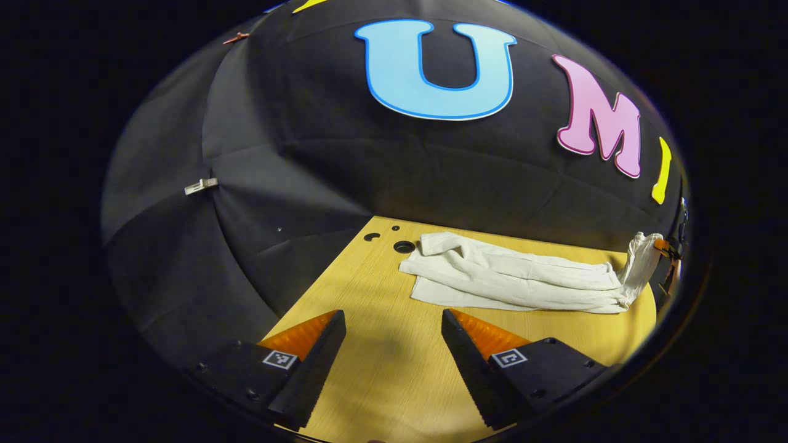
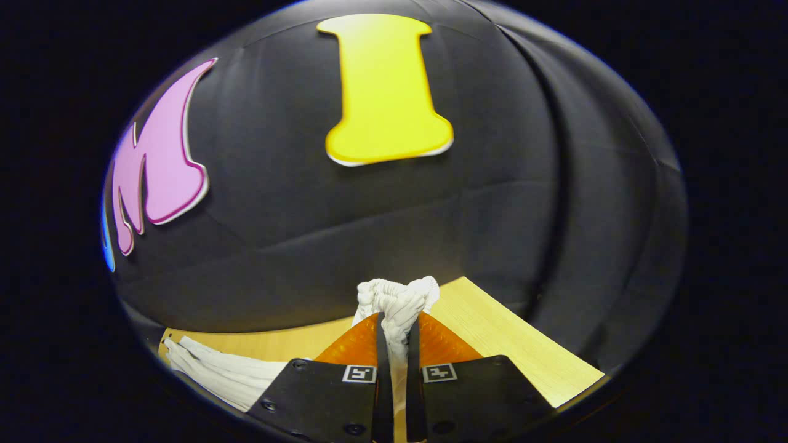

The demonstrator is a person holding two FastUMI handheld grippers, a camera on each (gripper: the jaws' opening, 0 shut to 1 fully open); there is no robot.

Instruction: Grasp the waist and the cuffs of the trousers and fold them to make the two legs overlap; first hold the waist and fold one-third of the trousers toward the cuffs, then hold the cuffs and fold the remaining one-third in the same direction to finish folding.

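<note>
While my right hand-held gripper (image 2: 394,335) is clenched on a bunched end of the trousers (image 1: 517,277), lifting it just off the tabletop (image 1: 381,357), my left hand-held gripper (image 1: 394,335) hovers released and empty. From the left one, the trousers lie ahead and to the right, long axis running crosswise, legs already overlapped. I cannot tell waist from cuffs. The free end lies nearer my left, so I judge that hand should reach forward for it.
</note>
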